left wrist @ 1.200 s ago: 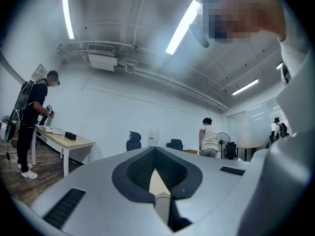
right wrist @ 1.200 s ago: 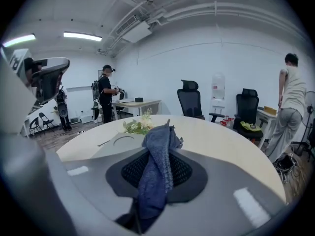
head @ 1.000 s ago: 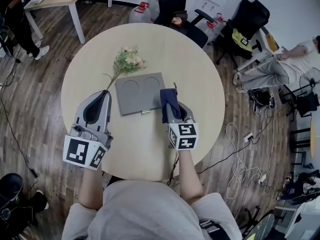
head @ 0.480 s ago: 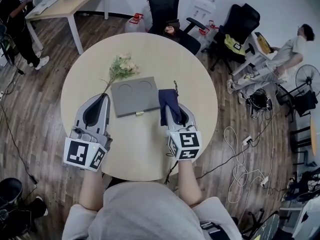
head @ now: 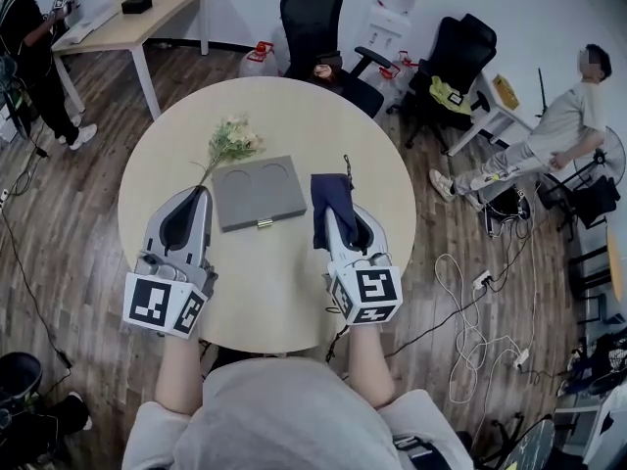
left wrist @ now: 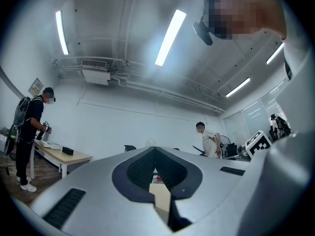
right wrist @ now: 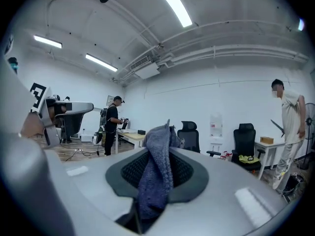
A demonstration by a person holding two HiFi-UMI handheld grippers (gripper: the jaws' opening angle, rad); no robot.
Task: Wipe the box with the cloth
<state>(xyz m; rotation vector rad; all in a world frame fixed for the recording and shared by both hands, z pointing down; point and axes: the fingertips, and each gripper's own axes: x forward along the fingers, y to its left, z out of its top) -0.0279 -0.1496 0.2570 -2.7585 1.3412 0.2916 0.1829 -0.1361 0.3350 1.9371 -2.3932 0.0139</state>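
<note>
The right claw point(head: 331, 219) is clamped on the dark blue cloth point(head: 331, 196): its own view shows the fabric pinched between the two jaws, bunched up past the tips and trailing down towards the camera. The left claw point(head: 200, 196) is closed with nothing in it; its jaws meet at the tips, and only a sliver of the pale desk point(head: 284, 292) shows through lower down. The grey box point(head: 258, 192) lies flat on the desk between the two claws, just to the left of the right claw's cloth-covered tip and just to the right of the left claw's tip. Its long axis runs across from one claw to the other, a little skewed. Two round recesses sit in the lid on the far side, and a small clasp is on the near edge. A sprig of flowers point(head: 231, 143) lies beyond the box, ahead of the left claw. Wiping looks not yet begun, since the cloth hangs beside the box's right edge and not over it. The coming move probably calls for a short sideways carry to the left, then a lowering onto the lid. The empty left claw is near enough to steady the box's left edge.
</note>
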